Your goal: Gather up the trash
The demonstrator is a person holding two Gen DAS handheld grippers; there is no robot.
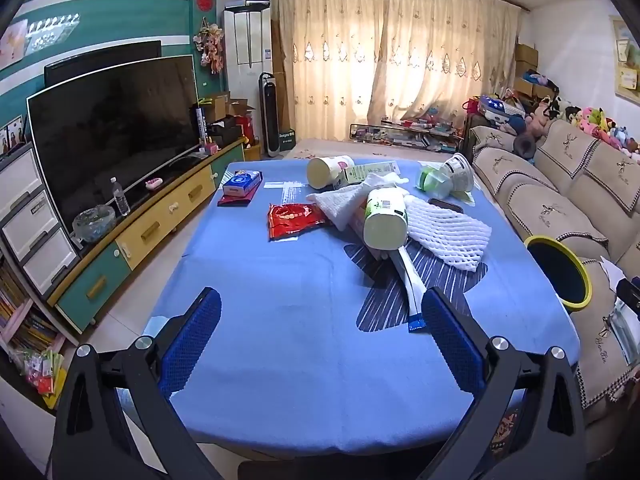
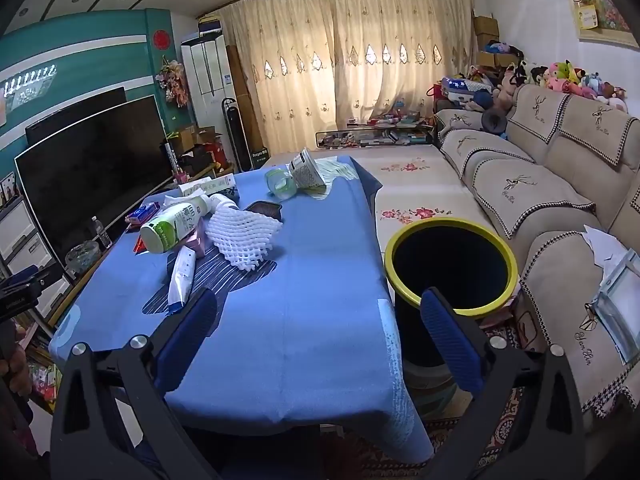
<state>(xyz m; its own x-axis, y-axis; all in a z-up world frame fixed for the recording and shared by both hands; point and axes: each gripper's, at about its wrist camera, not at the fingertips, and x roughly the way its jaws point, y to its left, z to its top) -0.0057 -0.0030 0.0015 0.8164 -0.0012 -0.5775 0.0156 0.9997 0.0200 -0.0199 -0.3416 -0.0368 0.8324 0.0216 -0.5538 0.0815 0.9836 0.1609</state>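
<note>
Both grippers, the left gripper (image 1: 320,336) and the right gripper (image 2: 318,334), hung with jaws spread wide and empty over the near, bare end of the blue-clothed table (image 1: 280,360). The litter lay ahead toward the far end; nearest was a long white sachet with a blue tip (image 1: 410,288), its long axis running toward the left gripper, probably the closer. The black yellow-rimmed bin (image 2: 450,268) stood beside the table's right edge.

Tipped bottles (image 1: 385,216), wrappers (image 1: 291,220) litter table; bin (image 2: 450,266) upright.
</note>
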